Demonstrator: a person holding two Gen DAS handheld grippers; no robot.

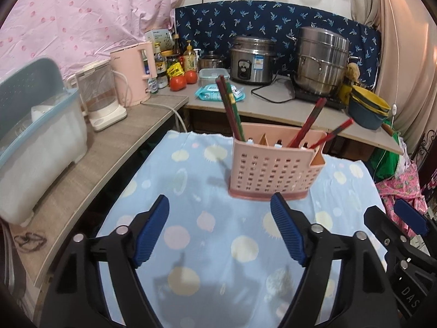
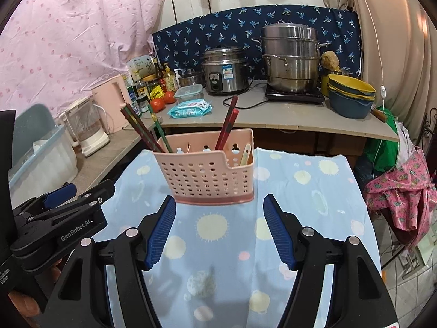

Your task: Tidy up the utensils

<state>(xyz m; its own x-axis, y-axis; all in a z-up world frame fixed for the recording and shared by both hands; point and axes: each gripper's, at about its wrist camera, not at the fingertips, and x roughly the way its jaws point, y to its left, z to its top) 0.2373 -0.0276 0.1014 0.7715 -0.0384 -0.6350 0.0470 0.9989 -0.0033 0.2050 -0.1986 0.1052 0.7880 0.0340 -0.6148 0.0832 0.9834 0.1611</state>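
A pink perforated utensil holder (image 1: 269,168) stands upright on the blue patterned cloth (image 1: 218,235); it also shows in the right wrist view (image 2: 209,170). Red and green chopsticks (image 1: 230,108) lean out of its left compartment, and more red chopsticks (image 1: 308,123) lean out on the right. In the right wrist view chopsticks (image 2: 143,128) lean left, a red pair (image 2: 226,124) stands in the middle, and a pale spoon handle (image 2: 245,154) sits in the right compartment. My left gripper (image 1: 218,205) is open and empty, just in front of the holder. My right gripper (image 2: 220,205) is open and empty, close before the holder's base.
A counter (image 2: 300,117) behind holds a rice cooker (image 2: 225,71), a steel steamer pot (image 2: 291,60), stacked yellow and blue bowls (image 2: 351,97), wet wipes (image 2: 189,109), tomatoes and bottles. On the left shelf stand a pink kettle (image 1: 133,73), a glass kettle (image 1: 99,95) and a dish bin (image 1: 35,142).
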